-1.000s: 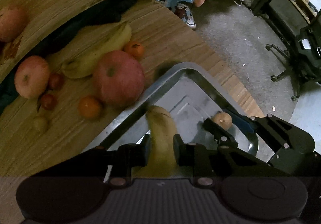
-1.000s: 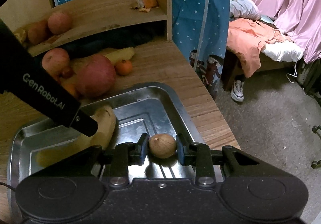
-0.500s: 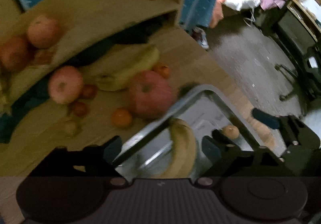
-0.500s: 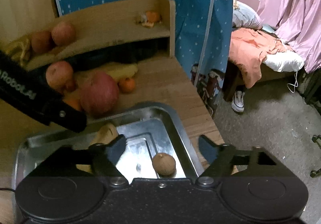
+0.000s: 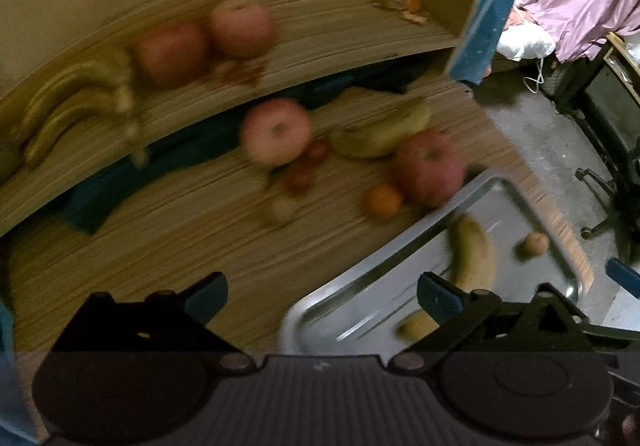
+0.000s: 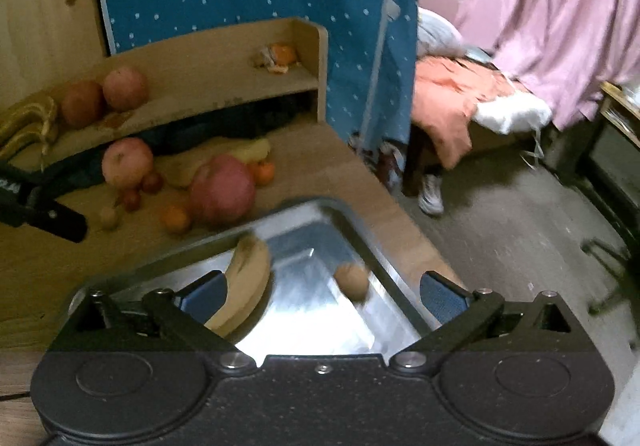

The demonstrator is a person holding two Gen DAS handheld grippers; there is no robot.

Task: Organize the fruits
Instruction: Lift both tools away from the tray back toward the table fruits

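Left wrist view: we see our left gripper (image 5: 322,296) with its jaws spread wide and nothing between them, held above the wooden table (image 5: 168,242) just left of the metal tray (image 5: 360,282). A banana (image 5: 474,254) lies in the tray, and a small round brown fruit (image 5: 536,244) sits near it toward the tray's right rim, apart from the banana. On the table beyond the tray we see a large red apple (image 5: 430,166) touching the tray's far edge, a small orange (image 5: 382,200) just beside it, a second apple (image 5: 276,132) farther left, and another banana (image 5: 382,130) behind them. The picture is blurred, so the smaller fruits near the second apple are hard to name. On the shelf (image 5: 320,38) above rest two more apples (image 5: 208,36) and a bunch of bananas (image 5: 76,102).

From the right wrist we see our right gripper (image 6: 322,296), its jaws also wide and holding nothing, poised over the tray with the banana by its left finger and the brown fruit between the fingers.
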